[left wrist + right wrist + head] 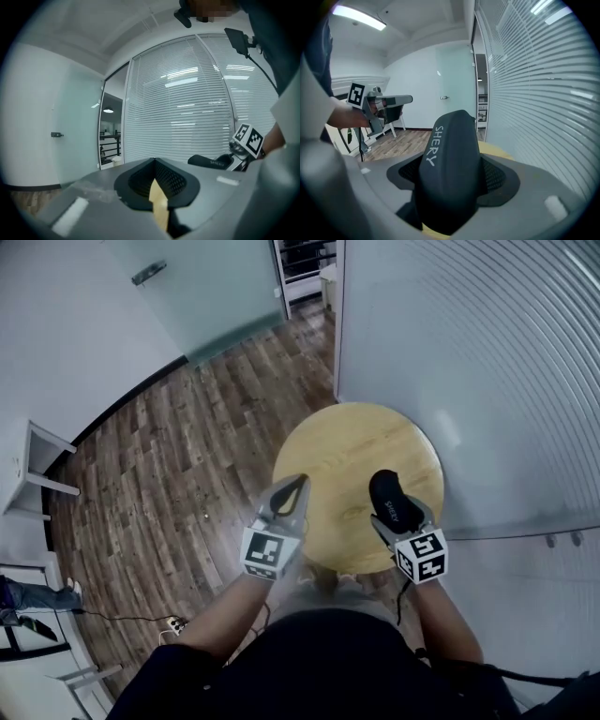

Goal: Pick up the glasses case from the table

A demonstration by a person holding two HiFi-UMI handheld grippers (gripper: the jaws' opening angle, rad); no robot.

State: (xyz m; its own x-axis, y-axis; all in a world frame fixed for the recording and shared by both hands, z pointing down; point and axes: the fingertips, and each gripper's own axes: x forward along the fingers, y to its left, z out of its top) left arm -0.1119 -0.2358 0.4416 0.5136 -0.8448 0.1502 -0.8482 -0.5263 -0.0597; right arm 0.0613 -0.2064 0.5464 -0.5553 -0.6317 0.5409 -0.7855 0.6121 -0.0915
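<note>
A black glasses case (393, 500) with white lettering sits clamped in my right gripper (401, 517), held over the right part of the round wooden table (349, 454). In the right gripper view the glasses case (450, 166) fills the gap between the jaws and hides the fingertips. My left gripper (287, 497) hangs at the table's left edge with its jaws pressed together and nothing in them. The left gripper (157, 187) shows only a sliver of tabletop past its shut jaws, and the case (211, 161) appears off to the right.
A wall of white blinds (487, 352) stands close on the right. Wood floor (178, 456) spreads to the left, with white furniture legs (37, 474) and a cable with a power strip (173, 622) near my feet. A glass door (202, 287) is farther back.
</note>
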